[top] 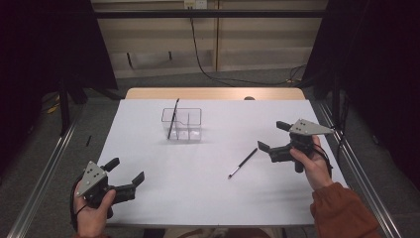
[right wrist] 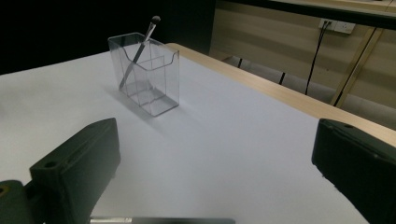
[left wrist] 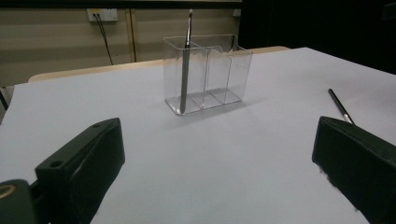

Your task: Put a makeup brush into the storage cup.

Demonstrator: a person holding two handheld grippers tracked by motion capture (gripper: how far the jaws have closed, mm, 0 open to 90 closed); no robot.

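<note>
On the white tabletop (top: 198,173) a slim dark brush (top: 242,162) lies flat, well right of the middle, its pale tip towards the person and its far end pointing at the right gripper (top: 273,137), which hovers just beside it with its jaws spread wide and empty. The right hand (top: 313,166), in a rust-coloured sleeve (top: 344,210), grips the tool from the near side. Further back, a clear acrylic organiser (top: 182,124) with several compartments stands upright near the far middle of the tabletop; a second brush (top: 173,118) leans inside its left end compartment, bristles up, as the right gripper view shows. The left gripper (top: 128,171) is held over the near left corner, well apart from both brushes, its jaws also wide apart with nothing between them, facing the organiser
</note>
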